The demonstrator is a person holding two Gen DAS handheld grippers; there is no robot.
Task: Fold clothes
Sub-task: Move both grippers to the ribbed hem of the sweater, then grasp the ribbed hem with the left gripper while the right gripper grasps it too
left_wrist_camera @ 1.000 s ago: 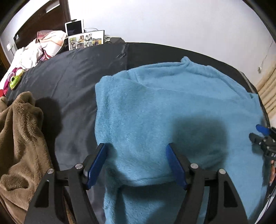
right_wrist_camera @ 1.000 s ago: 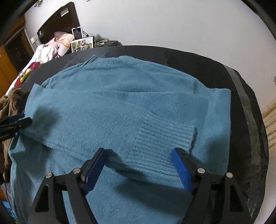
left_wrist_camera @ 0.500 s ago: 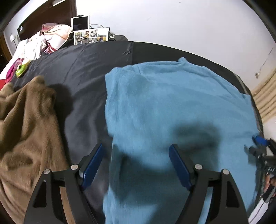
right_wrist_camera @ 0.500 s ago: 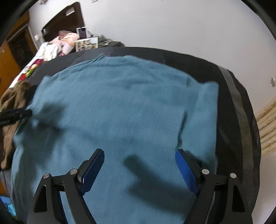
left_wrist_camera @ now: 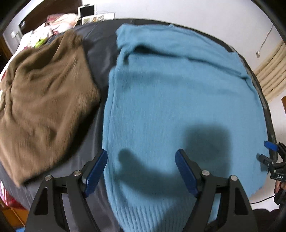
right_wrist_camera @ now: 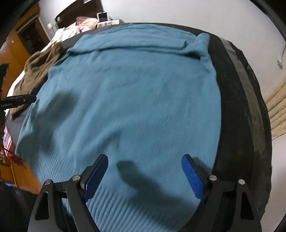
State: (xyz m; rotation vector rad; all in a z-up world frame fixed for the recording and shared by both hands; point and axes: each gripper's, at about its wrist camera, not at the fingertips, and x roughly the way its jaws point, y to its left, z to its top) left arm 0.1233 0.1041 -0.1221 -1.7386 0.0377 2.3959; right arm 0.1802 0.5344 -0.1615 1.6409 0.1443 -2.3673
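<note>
A blue knit sweater (left_wrist_camera: 175, 92) lies flat on the black sheet (left_wrist_camera: 100, 53), sleeves folded across its far part, ribbed hem nearest me. My left gripper (left_wrist_camera: 141, 171) is open and empty above the hem's left side. My right gripper (right_wrist_camera: 144, 175) is open and empty above the hem's right side (right_wrist_camera: 128, 201). The sweater fills most of the right wrist view (right_wrist_camera: 128, 92). The right gripper also shows at the right edge of the left wrist view (left_wrist_camera: 268, 153); part of the left gripper shows at the left edge of the right wrist view (right_wrist_camera: 16, 101).
A brown fleece garment (left_wrist_camera: 41, 100) lies crumpled left of the sweater, also in the right wrist view (right_wrist_camera: 41, 66). Pillows and bedding (left_wrist_camera: 53, 23), a tablet and a photo frame (left_wrist_camera: 98, 17) sit at the far end. A white wall and a beige radiator (left_wrist_camera: 270, 75) stand at the right.
Both grippers have pulled back toward the near hem and risen. The sleeve cuff that lay between the right fingers now lies at the far part of the sweater.
</note>
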